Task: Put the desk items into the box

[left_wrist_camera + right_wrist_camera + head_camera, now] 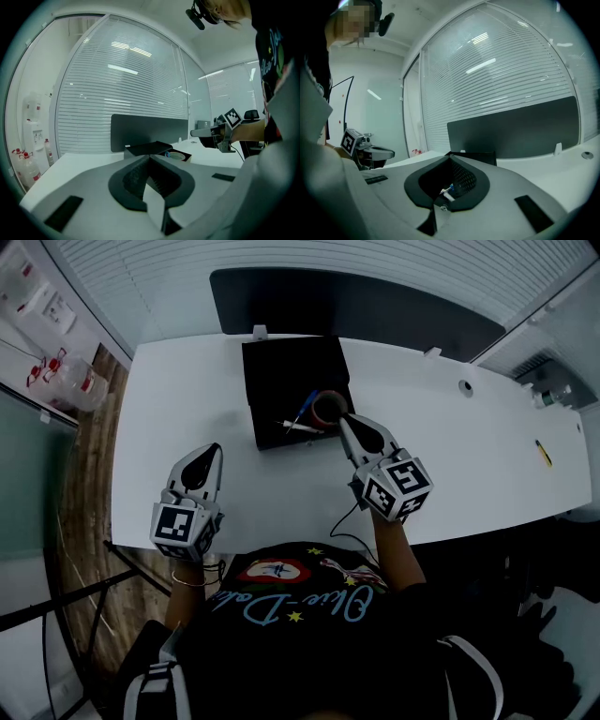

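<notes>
Two grippers low over white tabletop [450, 465]. Left gripper [214, 448] hangs off to side, fingers [133, 178] pinched together, nothing between. Right gripper [344, 418] at near corner of black box [291, 362], fingers [466, 180] likewise closed, empty. Inside box: tape roll [328, 407], blue pen [309, 404], white pen [300, 426]. Well apart, far right: yellow pen [544, 453] loose on tabletop. Reads as between-items step. Next calls for long right reach, fingers opened, squared across thin barrel.

Left gripper [150, 157] fingers meet, empty, facing the black box [152, 147] on the white counter [79, 164]; right gripper [193, 133] hovers beyond.
</notes>
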